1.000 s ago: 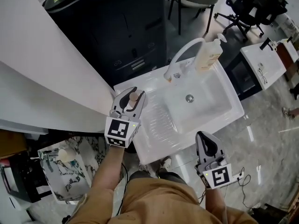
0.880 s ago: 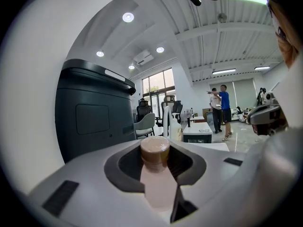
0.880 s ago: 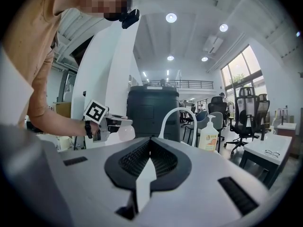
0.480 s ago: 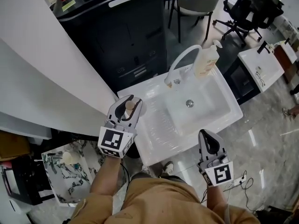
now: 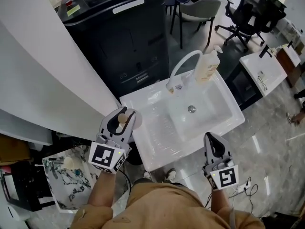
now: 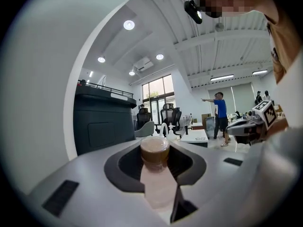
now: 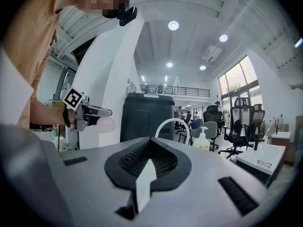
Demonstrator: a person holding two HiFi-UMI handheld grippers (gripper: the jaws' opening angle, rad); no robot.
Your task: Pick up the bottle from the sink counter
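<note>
Already you raised the bottle off the sink counter, left gripper part-closed round it, right gripper shut & empty, so pick looked done.

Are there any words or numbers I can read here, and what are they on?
None can be read.
White strip on the dark cabinet: no letters show.
Yellow sticker on the cabinet top: too small.
Soap dispenser label: blurred.
Held bottle: no print shows.
Marker cubes: black-and-white patterns, not words.
</note>
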